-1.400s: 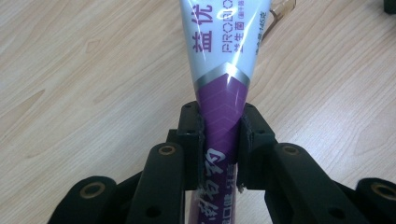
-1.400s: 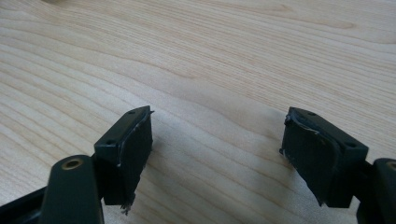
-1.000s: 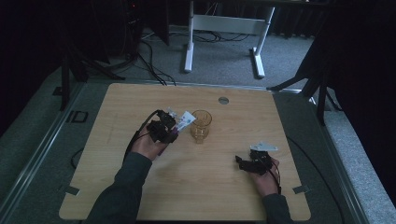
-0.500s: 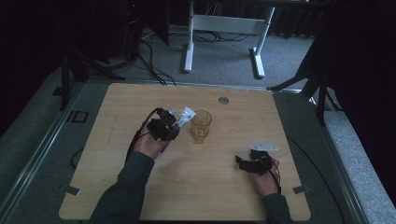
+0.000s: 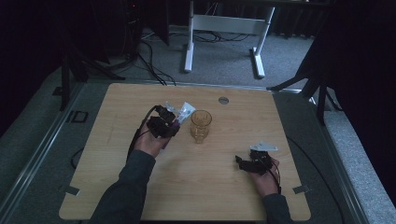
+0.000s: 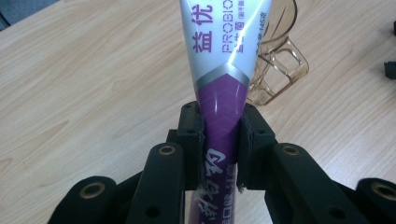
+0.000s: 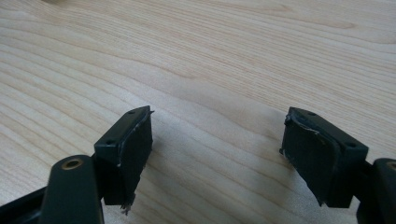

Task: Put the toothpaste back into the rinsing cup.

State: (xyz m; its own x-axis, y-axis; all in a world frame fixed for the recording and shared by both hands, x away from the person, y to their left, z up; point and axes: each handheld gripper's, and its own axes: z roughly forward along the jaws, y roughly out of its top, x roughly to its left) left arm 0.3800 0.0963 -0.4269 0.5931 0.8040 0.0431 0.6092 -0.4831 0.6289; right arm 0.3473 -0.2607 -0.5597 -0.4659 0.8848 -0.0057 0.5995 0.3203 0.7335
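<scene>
My left gripper (image 5: 169, 122) is shut on a white and purple toothpaste tube (image 6: 223, 70), its pads pinching the purple lower part. The tube (image 5: 183, 112) points up and to the right, toward an amber glass cup (image 5: 201, 126) standing at the table's middle. In the left gripper view the cup (image 6: 275, 65) sits just behind the tube. My right gripper (image 5: 243, 164) rests low over the wood at the front right, open, with nothing between its pads (image 7: 133, 149).
The wooden table (image 5: 116, 177) has a round grommet (image 5: 223, 100) near its far edge. A white desk frame (image 5: 224, 28) and cables lie on the floor beyond. Bare wood spreads around both hands.
The left hand has tilted slightly, bringing the tube a little nearer the cup. The right gripper has stayed where it was.
</scene>
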